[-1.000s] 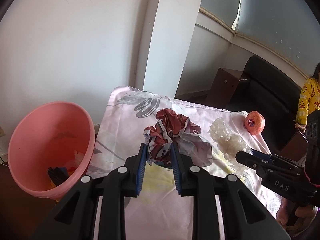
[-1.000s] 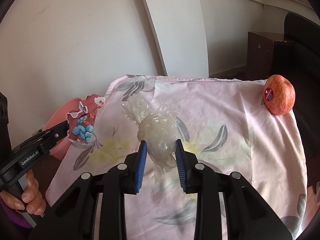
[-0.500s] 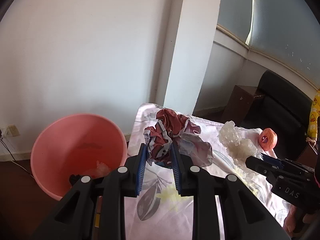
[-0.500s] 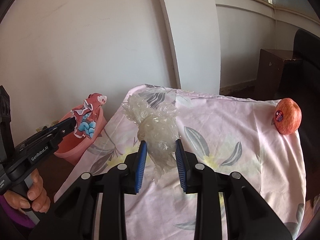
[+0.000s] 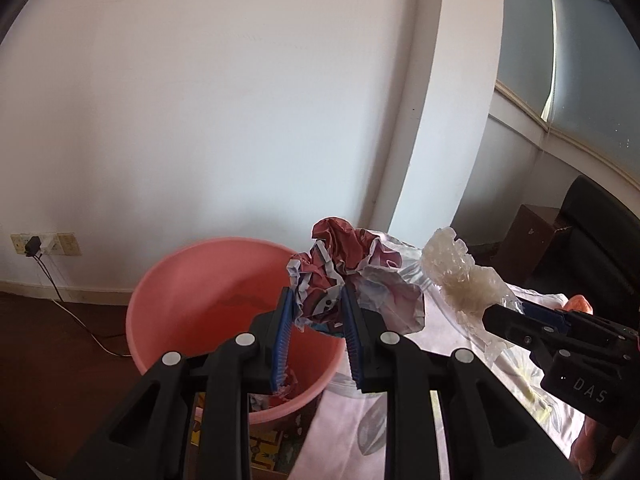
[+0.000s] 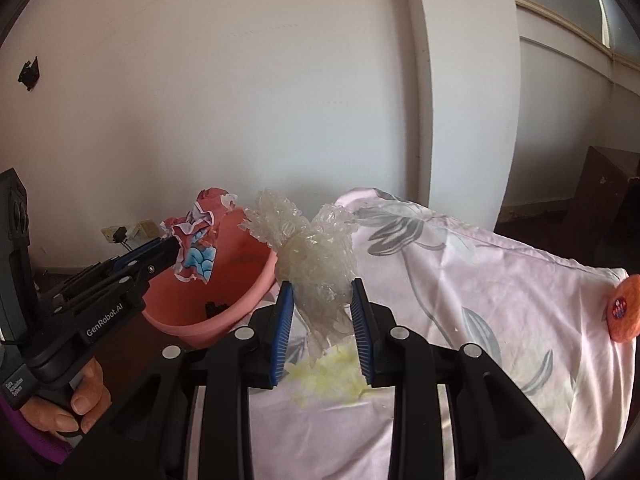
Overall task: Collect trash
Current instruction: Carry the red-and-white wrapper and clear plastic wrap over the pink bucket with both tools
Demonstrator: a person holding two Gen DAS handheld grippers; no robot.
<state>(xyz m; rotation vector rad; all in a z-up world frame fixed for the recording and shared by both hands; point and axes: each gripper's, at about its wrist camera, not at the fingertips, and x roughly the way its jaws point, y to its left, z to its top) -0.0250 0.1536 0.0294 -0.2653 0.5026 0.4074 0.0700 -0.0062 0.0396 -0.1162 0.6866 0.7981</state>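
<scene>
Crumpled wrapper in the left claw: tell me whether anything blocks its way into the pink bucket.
Nothing visible does. The left claw holds the crumpled wrapper right at the pink bucket, whose mouth is open with only some trash at the bottom. The right claw with its clear plastic wad is off to the side, over the tablecloth.

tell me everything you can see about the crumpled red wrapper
The crumpled red wrapper is a scrunched ball of thin printed packaging, mostly dark red with white torn-looking edges and a blue cloud-like print on one face. It is off the table, clamped between the blue ribbed pads of the left claw, bulging above and to the right of them. In the left wrist view it hangs in front of the pink bucket; nothing but the pads appears to touch it.
</scene>
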